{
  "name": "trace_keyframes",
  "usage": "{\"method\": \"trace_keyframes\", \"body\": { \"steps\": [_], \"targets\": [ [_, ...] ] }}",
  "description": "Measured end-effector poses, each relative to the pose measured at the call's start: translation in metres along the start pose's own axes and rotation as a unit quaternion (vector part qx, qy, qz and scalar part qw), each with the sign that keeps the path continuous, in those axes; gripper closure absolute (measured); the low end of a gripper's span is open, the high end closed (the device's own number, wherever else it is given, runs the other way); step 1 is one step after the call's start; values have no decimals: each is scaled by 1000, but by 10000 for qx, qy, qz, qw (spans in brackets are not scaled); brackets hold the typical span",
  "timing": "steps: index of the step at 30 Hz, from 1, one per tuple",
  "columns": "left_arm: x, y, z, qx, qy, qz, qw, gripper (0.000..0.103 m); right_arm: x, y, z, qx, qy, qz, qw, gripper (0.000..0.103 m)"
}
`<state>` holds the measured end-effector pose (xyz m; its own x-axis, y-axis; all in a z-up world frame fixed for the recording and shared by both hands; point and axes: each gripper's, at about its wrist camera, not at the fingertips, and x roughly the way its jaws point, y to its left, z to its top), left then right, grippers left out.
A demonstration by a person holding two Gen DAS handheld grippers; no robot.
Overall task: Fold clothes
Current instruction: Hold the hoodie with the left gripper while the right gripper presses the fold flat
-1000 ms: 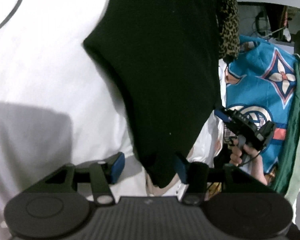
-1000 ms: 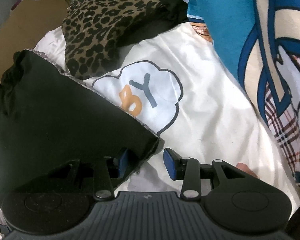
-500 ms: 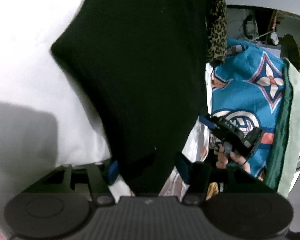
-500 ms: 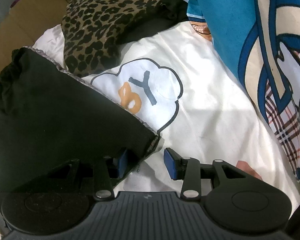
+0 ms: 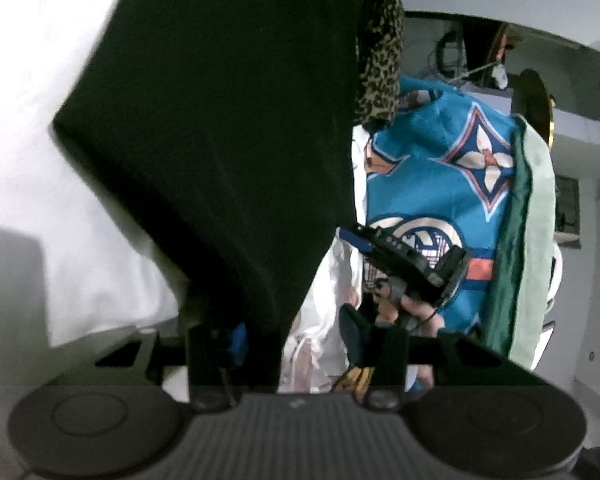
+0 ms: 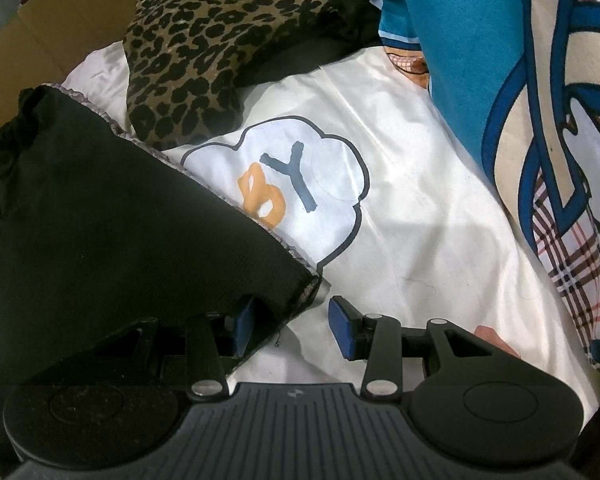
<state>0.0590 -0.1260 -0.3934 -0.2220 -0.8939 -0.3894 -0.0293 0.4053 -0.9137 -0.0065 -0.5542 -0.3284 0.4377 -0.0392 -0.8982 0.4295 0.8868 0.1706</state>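
A black garment (image 5: 228, 120) lies spread on the white sheet (image 5: 40, 160). Its near corner runs down between the fingers of my left gripper (image 5: 292, 340), which is open around it. In the right wrist view the same garment (image 6: 100, 240) lies at the left with a frilled edge. Its corner sits between the fingers of my right gripper (image 6: 288, 324), against the left pad (image 6: 244, 324); the jaws are open. The right gripper also shows in the left wrist view (image 5: 404, 260), held by a hand.
A leopard-print item (image 6: 204, 52) lies beyond the black garment. A blue patterned blanket (image 6: 520, 100) is piled at the right, with green cloth (image 5: 528, 240) beside it. The sheet has a cloud print with letters (image 6: 292, 184). A cardboard box (image 6: 40, 40) stands at the far left.
My left gripper has moved forward over the black garment's corner, so the cloth now lies deeper between its fingers. The right gripper has barely moved.
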Motion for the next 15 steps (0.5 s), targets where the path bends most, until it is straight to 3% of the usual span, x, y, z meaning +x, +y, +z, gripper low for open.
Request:
{"method": "trace_keyframes", "body": {
  "steps": [8,15],
  "targets": [
    [13,14,-12,42,78,500,9987,55,-1,-3,-1,-3,10,9,10000,55],
    [29,8,-10,181,211,415,9988,57,-3,-4,-1,12,11,-11,10000,55]
  ]
}}
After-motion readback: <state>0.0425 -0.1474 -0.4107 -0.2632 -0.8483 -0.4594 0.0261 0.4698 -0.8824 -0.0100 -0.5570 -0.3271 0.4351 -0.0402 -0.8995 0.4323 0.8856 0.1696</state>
